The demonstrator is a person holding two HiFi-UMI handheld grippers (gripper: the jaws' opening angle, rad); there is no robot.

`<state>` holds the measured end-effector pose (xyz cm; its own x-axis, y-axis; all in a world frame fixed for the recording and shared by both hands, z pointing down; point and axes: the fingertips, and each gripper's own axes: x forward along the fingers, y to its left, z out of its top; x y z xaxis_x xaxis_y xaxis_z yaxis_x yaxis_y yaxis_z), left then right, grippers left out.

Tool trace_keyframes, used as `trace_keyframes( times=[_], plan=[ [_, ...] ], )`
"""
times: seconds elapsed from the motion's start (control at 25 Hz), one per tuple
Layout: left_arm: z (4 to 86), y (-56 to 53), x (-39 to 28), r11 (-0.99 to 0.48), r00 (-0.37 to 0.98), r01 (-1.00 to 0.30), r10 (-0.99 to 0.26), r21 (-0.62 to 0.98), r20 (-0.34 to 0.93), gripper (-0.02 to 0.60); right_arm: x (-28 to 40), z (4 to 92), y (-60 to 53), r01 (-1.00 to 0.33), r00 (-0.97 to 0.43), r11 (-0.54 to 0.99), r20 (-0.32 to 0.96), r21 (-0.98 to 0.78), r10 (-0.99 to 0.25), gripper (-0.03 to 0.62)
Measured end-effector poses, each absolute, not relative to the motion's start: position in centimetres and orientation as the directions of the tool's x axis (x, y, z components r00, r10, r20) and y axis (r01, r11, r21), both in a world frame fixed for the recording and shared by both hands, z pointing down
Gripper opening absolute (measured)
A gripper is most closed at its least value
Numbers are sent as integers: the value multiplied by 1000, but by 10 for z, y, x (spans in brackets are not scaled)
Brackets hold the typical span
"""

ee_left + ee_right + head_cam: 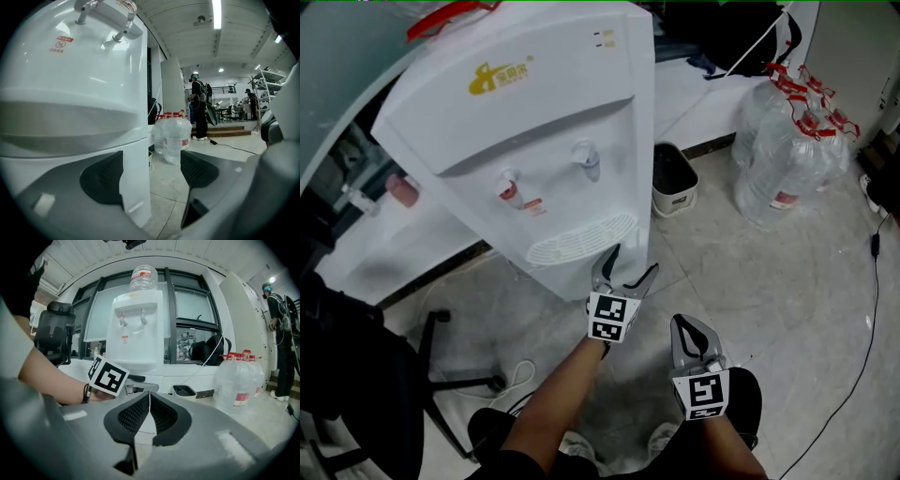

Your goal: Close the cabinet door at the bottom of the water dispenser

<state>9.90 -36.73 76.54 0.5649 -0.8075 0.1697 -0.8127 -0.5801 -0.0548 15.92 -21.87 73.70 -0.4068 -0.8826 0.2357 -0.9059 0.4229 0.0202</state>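
Two things: left gripper [633, 261] gapes wide astride a white edge, probably the cabinet door [136, 187], low on the water dispenser [534, 122]. Right gripper [688, 328] is pinched closed, empty. I'd guess light, stiff, slick plastic, so nudge its free edge.

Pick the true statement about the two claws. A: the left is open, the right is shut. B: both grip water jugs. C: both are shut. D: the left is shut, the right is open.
A: the left claw has its jaws wide apart, with a white edge of the water dispenser between them, while the right claw has its jaws together with nothing between them.
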Motion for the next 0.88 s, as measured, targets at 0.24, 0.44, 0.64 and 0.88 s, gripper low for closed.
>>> trace_keyframes(
  times=[0.24, 0.44, 0.64, 0.88],
  plan=[
    [767, -368, 96, -584, 568, -809, -806, -66, 169, 394, 156, 737, -216, -900, -411, 433, 231, 49, -882, 11],
    [768, -368, 97, -587, 568, -806, -805, -81, 173, 394, 157, 738, -215, -903, -403, 427, 234, 59, -885, 11],
    [763, -363, 100, -593, 576, -800, -801, -86, 163, 396, 156, 738, -213, -903, -400, 425, 235, 65, -886, 11],
    [739, -341, 101, -597, 591, -801, -801, -45, 101, 394, 153, 732, -213, -905, -399, 421, 220, 64, -890, 11]
  ],
)
